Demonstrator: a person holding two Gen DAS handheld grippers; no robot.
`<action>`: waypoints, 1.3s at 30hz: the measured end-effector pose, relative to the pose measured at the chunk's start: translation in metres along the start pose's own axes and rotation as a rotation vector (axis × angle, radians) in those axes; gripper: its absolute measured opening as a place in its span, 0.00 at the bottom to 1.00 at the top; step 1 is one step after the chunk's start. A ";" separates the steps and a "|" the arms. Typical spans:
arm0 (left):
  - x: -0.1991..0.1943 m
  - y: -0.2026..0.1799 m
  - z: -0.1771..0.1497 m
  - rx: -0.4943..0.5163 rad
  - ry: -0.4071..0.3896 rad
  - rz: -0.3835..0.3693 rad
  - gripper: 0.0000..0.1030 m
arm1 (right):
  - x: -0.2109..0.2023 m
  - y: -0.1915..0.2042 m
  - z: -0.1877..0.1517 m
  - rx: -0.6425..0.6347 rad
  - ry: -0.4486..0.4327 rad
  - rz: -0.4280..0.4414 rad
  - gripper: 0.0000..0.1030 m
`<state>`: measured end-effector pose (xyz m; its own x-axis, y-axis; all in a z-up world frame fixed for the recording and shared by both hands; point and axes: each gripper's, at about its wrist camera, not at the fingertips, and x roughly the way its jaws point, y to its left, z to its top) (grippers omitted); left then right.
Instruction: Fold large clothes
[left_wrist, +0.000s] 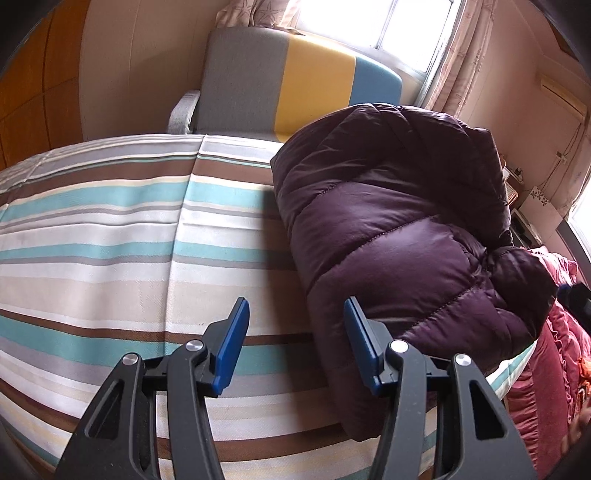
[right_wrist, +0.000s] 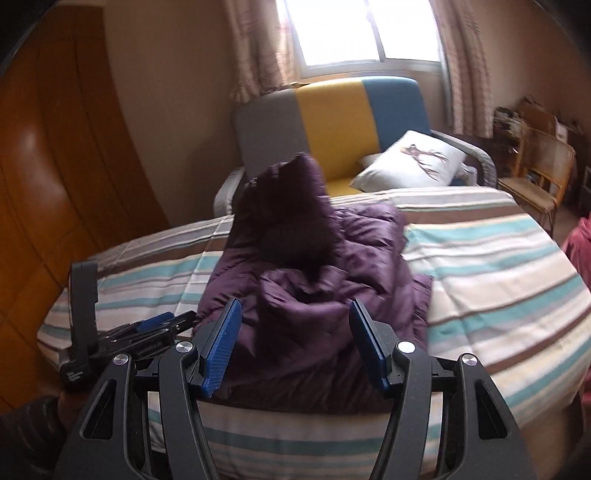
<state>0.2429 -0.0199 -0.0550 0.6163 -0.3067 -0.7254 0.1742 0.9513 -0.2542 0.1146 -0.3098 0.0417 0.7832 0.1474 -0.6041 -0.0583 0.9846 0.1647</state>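
A dark purple down jacket lies bundled on the striped bed sheet. My left gripper hovers open at the jacket's left edge; its right pad is close against the puffy fabric and the left pad is over bare sheet. In the right wrist view the jacket is heaped mid-bed, with a blurred dark flap standing up. My right gripper is open above the jacket's near end, with nothing pressed between its pads. The left gripper shows there at the jacket's left side.
A grey, yellow and blue sofa chair with a white pillow stands past the bed. A wooden wardrobe is on the left, a rattan chair on the right. A pink quilt lies right of the jacket.
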 end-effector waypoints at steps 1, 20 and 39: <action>0.001 0.000 0.000 0.002 0.001 -0.003 0.51 | 0.007 0.004 0.002 -0.026 0.011 -0.012 0.59; 0.005 -0.058 0.004 0.175 0.021 -0.143 0.38 | 0.037 -0.068 -0.064 0.168 0.187 -0.114 0.08; 0.033 -0.087 -0.008 0.250 0.041 -0.096 0.40 | 0.050 -0.088 -0.081 0.265 0.167 -0.106 0.13</action>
<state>0.2422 -0.1126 -0.0615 0.5574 -0.3918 -0.7320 0.4173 0.8944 -0.1610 0.1088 -0.3812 -0.0660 0.6626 0.0803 -0.7447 0.1985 0.9399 0.2779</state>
